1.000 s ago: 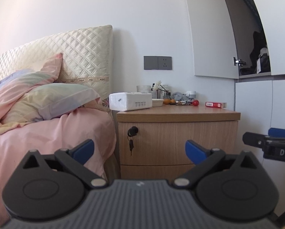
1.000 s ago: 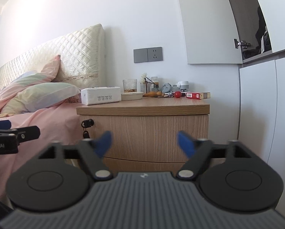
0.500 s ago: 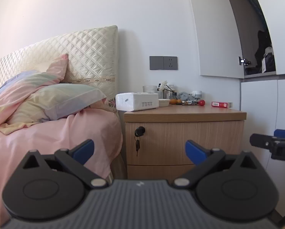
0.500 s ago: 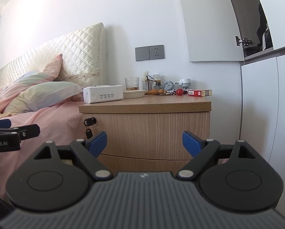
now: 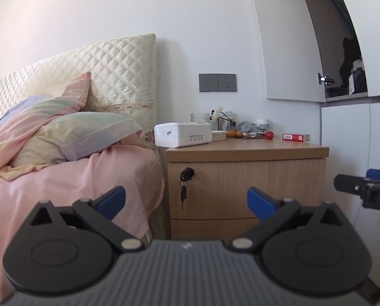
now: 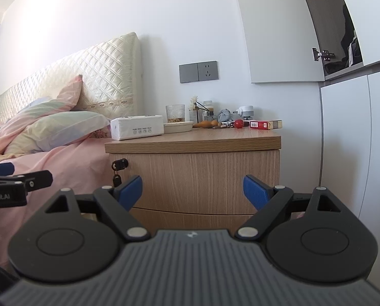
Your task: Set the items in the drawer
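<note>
Now: facing wooden nightstand (image 6: 193, 178) beside bed (image 5: 70, 178). Both drawers shut: top drawer (image 6: 197, 181) w/ key (image 6: 116, 178) hanging in lock at left, lower drawer (image 6: 190, 220) below. Left gripper (image 5: 186, 201) spread wide, nothing betw. blue pads, held level before drawer front, not touching. Right gripper (image 6: 192, 191) likewise wide, empty, apart from nightstand. On top, L to R: white tissue pack (image 6: 136, 127), glass (image 6: 175, 113), shallow dish (image 6: 178, 126), orange bits, grey lump (can't tell what), red ball (image 6: 238, 123), red box (image 6: 265, 124) near right edge. Grey wall socket (image 6: 198, 72) above. Cupboard door (image 6: 279, 25) ajar upper right.
</note>
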Action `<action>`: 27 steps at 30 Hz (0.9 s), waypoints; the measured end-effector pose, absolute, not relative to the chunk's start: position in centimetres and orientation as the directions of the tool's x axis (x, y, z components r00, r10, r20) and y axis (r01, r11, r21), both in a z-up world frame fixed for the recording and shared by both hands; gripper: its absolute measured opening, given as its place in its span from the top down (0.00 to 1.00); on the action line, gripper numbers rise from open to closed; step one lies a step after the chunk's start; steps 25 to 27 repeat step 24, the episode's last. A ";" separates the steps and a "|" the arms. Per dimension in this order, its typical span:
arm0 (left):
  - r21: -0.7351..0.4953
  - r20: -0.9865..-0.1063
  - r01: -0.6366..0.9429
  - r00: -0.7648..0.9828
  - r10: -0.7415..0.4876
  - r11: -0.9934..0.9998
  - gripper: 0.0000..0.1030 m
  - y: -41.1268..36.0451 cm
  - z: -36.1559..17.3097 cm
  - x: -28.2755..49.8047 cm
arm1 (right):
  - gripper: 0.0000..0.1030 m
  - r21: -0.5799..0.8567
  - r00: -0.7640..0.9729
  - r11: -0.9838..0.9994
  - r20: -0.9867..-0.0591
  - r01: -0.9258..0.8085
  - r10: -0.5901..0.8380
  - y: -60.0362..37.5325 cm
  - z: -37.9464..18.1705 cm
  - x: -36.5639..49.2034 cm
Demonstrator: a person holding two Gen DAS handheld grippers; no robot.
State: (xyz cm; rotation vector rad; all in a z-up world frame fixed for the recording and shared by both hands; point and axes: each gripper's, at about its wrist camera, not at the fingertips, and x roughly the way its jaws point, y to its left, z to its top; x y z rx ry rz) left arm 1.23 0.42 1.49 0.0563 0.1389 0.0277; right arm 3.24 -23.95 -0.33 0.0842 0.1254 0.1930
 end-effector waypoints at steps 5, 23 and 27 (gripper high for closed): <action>0.055 -0.140 -0.027 0.990 0.034 0.998 0.00 0.5 1.5 1.2 | 0.15 0.091 0.974 0.979 -0.119 -0.185 0.195 -23.9 -0.4 3.2; 0.055 -0.142 -0.031 0.989 0.038 0.998 0.00 0.7 1.5 1.0 | 0.15 0.087 0.975 0.981 -0.125 -0.176 0.186 -23.7 -0.5 3.3; 0.055 -0.142 -0.032 0.989 0.039 0.998 0.00 0.7 1.5 1.0 | 0.15 0.086 0.974 0.981 -0.126 -0.176 0.186 -23.7 -0.5 3.3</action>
